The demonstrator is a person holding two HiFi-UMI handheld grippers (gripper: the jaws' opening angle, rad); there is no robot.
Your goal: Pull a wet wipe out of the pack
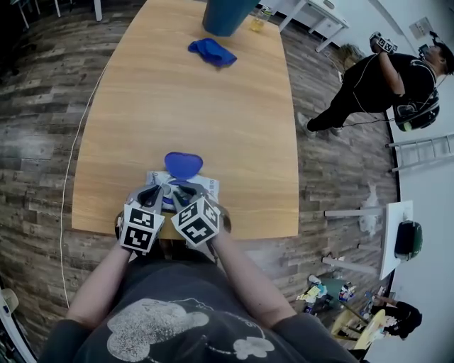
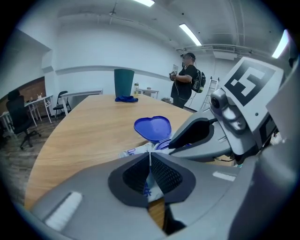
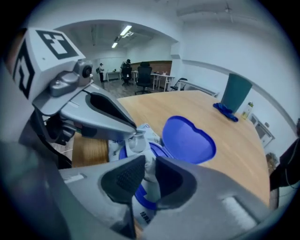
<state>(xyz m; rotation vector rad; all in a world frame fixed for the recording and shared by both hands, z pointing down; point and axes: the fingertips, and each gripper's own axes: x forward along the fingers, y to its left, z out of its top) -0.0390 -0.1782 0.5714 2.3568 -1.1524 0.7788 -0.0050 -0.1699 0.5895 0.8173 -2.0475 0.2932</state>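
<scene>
A wet wipe pack lies near the table's front edge, its blue heart-shaped lid flipped open. My left gripper points down at the pack's near left side. In the left gripper view its jaws are shut on a thin white edge of the pack, below the lid. My right gripper is over the opening. In the right gripper view its jaws are closed round a white wipe that stands up from the blue opening, in front of the lid.
At the table's far end lie a blue cloth, a teal bin and a small bottle. A person stands on the wooden floor to the right. A white side table is at the right.
</scene>
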